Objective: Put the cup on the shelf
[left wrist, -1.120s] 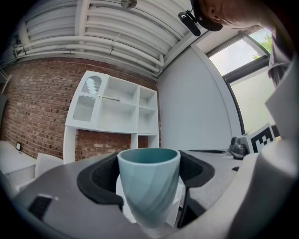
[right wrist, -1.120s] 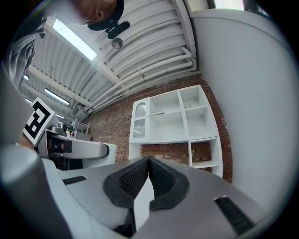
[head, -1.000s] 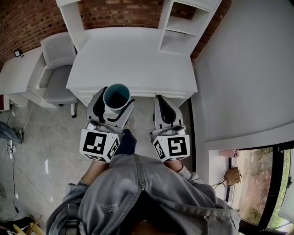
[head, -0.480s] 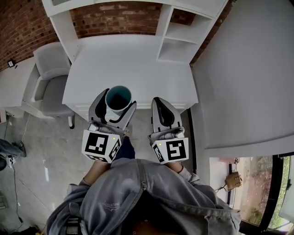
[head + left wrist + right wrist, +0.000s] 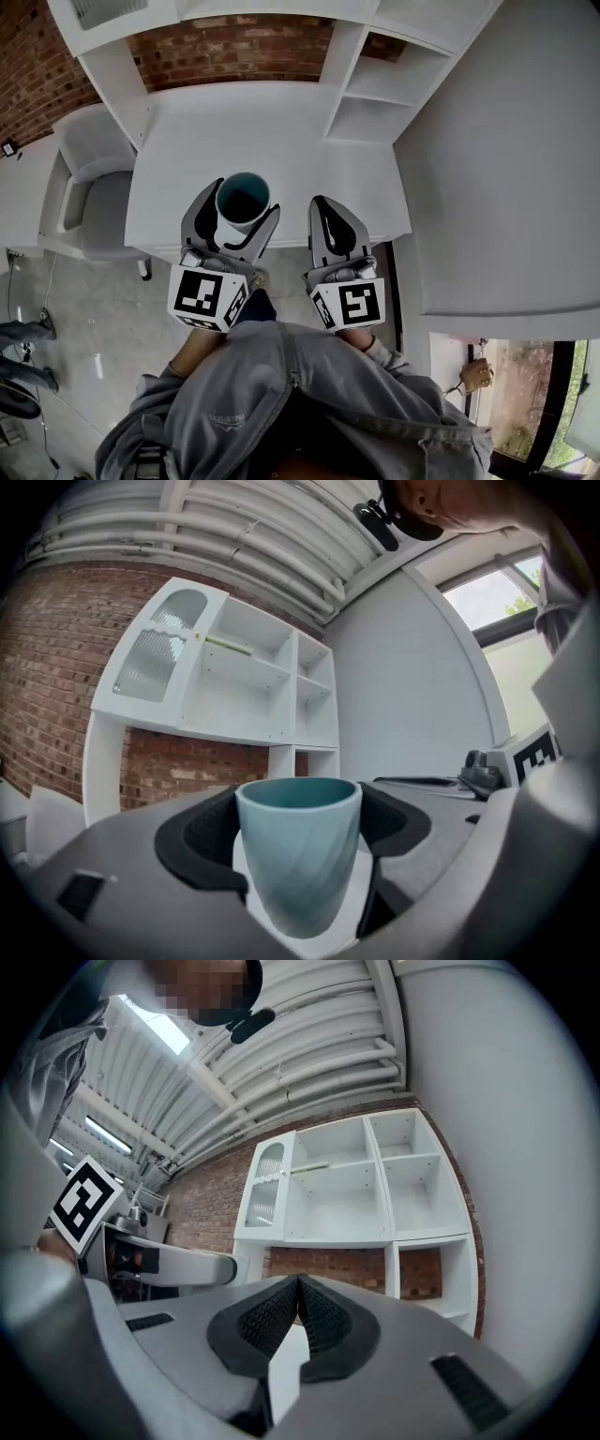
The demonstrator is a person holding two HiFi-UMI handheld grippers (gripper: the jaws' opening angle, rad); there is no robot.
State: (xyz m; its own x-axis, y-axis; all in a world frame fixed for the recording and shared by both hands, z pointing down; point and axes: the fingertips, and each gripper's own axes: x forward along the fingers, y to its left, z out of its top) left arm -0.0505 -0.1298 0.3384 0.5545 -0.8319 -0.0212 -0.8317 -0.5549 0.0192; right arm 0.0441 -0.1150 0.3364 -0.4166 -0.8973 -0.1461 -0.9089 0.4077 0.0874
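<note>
Teal ribbed cup (image 5: 243,200), upright, held between left gripper (image 5: 241,202) fingers (image 5: 201,217), white shelf (image 5: 375,89) ahead

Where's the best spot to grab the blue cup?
Its side wall, about halfway up, coming in level from the side, as the left hand-held gripper does. The cup stands upright, round, open on top, with no handle showing, so two jaws pinch opposite sides.

A teal cup (image 5: 243,198) is held upright, mouth towards the camera, between the jaws of the left tongs (image 5: 240,204), over the front edge of the white surface (image 5: 281,131). The right tongs (image 5: 324,202) are seen just beside, jaws closed together, nothing between them. A white shelf (image 5: 375,94) is set at the surface's far right, against a brick wall (image 5: 234,47). A grey chair (image 5: 89,178) is placed at the left.
</note>
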